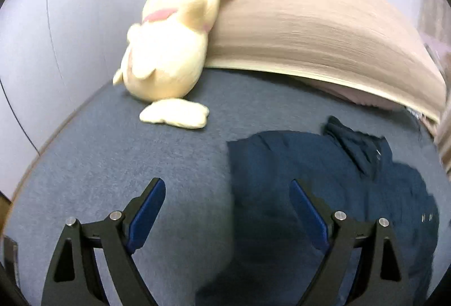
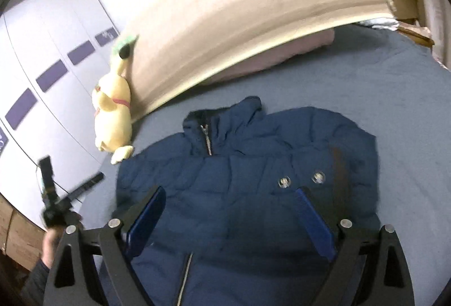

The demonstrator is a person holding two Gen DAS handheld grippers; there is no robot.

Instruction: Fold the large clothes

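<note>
Bedding comes first by size: the bed (image 2: 394, 86) with its blue-grey sheet carries everything, and a beige cover (image 2: 239, 12) is heaped along its head edge, with a pink pillow (image 2: 282, 55) partly under it. A yellow plush toy (image 1: 169, 52) leans on that cover near the bed's side edge toward the white wardrobe (image 2: 50, 74).

On the middle of the sheet lies the navy jacket (image 2: 253, 165), front side up, hood and zipper (image 2: 207, 141) toward the head edge, two snap buttons (image 2: 284, 182) on the chest. It is quilted and puffy, so I judge it light for its bulk, soft, and springy: folds will want to open again and need pressing. The shell looks smooth and probably slippery, so a pinch should take a thick seam, the hem or a shoulder edge, not the flat padding.

The right gripper (image 2: 229, 207) hangs just above the chest of the jacket with its jaws spread wide and nothing between them. The left gripper (image 1: 227, 201) is over the jacket's edge on the wardrobe side, also wide open and empty; in the right view a hand (image 2: 52, 244) is seen carrying it.
</note>
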